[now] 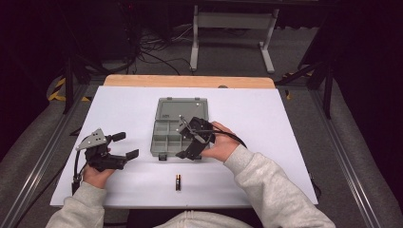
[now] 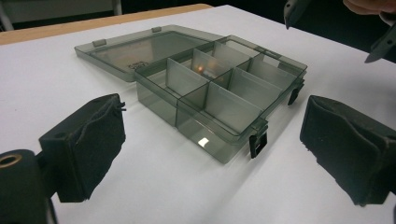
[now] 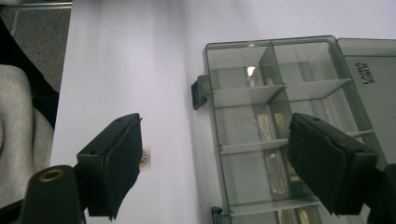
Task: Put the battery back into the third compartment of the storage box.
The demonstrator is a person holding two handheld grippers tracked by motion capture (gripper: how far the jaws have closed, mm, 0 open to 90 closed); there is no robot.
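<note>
A smoky-grey plastic organizer box (image 1: 175,135) lies open at the middle of a white tabletop (image 1: 266,118), its lid (image 1: 183,109) folded flat on the far side and its divided compartments facing up. Two dark latches (image 2: 258,142) hang from the box's near edge. Small raised lettering is moulded into the lid, but it is too small and turned sideways in the right gripper view to be read with confidence.

The person's right gripper (image 1: 190,140) hovers over the box's near right corner, its padded fingers (image 3: 334,163) spread wide; in the right gripper view one finger hangs above the compartments and the other above bare tabletop beside the box.

The left gripper (image 1: 124,145) rests low at the left of the tabletop, apart from the box, aimed toward it, its fingers (image 2: 88,144) likewise spread and holding nothing.

A single battery (image 1: 178,182), dark with a gold-coloured end, lies on the tabletop near the front edge, between the two grey-sleeved forearms. Its label cannot be read.
</note>
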